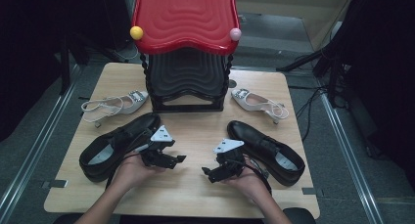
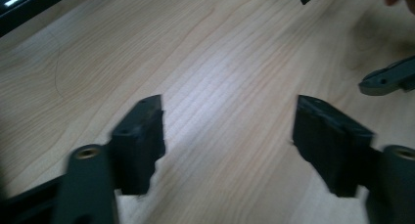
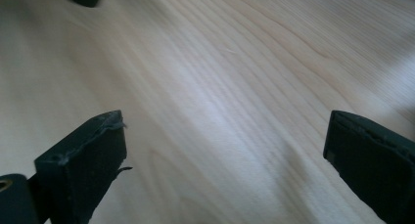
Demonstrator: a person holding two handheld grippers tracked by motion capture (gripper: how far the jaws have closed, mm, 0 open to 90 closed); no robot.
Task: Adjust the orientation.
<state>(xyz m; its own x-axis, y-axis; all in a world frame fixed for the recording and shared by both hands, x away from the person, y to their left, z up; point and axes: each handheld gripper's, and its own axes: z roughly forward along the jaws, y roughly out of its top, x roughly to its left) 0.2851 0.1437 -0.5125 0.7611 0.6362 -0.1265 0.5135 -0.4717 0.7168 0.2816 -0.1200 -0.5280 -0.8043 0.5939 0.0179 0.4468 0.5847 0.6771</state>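
Note:
Two black leather shoes lie on the wooden table [image 1: 195, 131]: one [image 1: 115, 145] at the left, one [image 1: 266, 148] at the right. Behind them lie two white slingback heels, one [image 1: 112, 105] left and one [image 1: 259, 102] right. My left gripper [image 1: 178, 160] is held low over the table beside the left black shoe, open, with bare wood between its jaws [image 2: 230, 126]. My right gripper [image 1: 208, 174] hovers beside the right black shoe, also open over bare wood [image 3: 225, 141]. The two grippers point toward each other near the table's front middle.
A black and red tiered shoe rack [image 1: 186, 53] stands at the back middle, with a yellow ball [image 1: 136, 32] and a pink ball [image 1: 235, 34] on its top corners. Cables [image 1: 313, 97] and dark stands lie on the floor to the right.

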